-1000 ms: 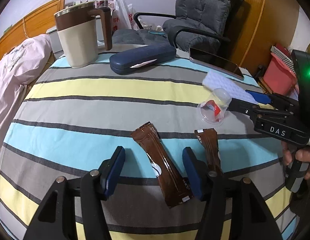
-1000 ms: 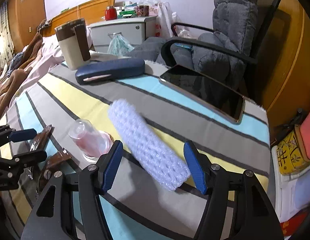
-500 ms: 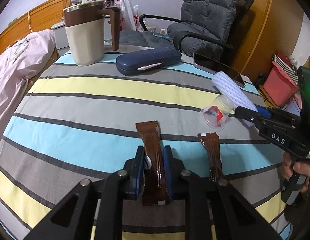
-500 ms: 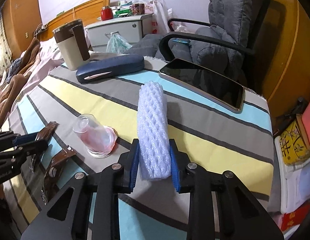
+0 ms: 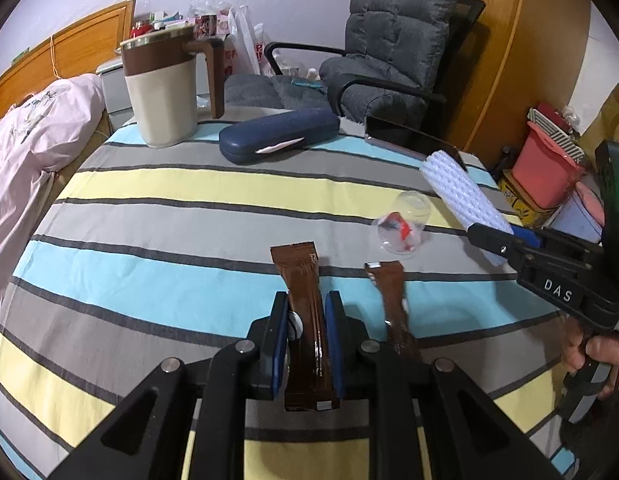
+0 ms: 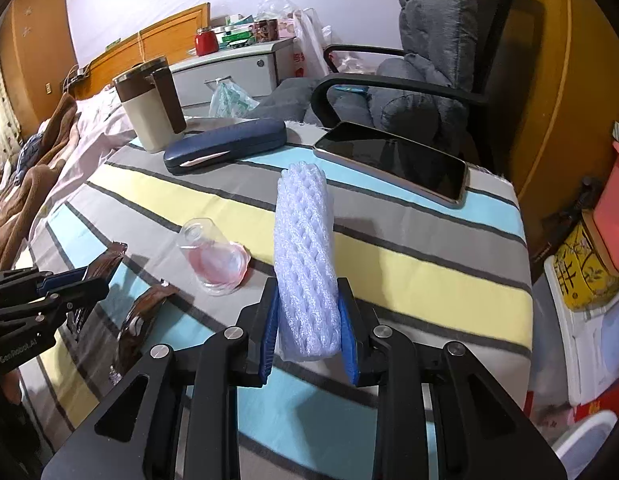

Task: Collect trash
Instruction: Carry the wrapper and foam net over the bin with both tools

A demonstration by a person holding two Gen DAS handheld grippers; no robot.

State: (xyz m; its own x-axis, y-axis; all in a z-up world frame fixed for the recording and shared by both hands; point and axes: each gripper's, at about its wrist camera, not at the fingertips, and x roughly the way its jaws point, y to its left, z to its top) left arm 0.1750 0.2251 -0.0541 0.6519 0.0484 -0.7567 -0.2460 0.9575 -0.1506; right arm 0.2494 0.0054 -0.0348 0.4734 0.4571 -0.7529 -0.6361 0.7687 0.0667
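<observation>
My left gripper (image 5: 306, 310) is shut on a brown sachet wrapper (image 5: 299, 280) and holds it over the striped tablecloth (image 5: 189, 184). A second brown wrapper (image 5: 393, 300) lies just to its right, also in the right wrist view (image 6: 143, 312). A clear plastic cup (image 5: 403, 228) with red scraps lies on its side beyond them and shows in the right wrist view (image 6: 213, 256). My right gripper (image 6: 307, 312) is shut on a white foam net sleeve (image 6: 305, 240), lifted off the cloth; the sleeve also shows in the left wrist view (image 5: 461, 196).
At the table's far side stand a beige and brown mug (image 5: 165, 88), a navy glasses case (image 5: 277, 138) and a tablet (image 6: 393, 164). A grey armchair (image 5: 393, 64) is behind the table. Red and yellow boxes (image 6: 593, 248) sit on the floor at right.
Both grippers went from open to shut: the left closed on the brown wrapper, the right on the foam sleeve. Both items have since risen off the cloth.
</observation>
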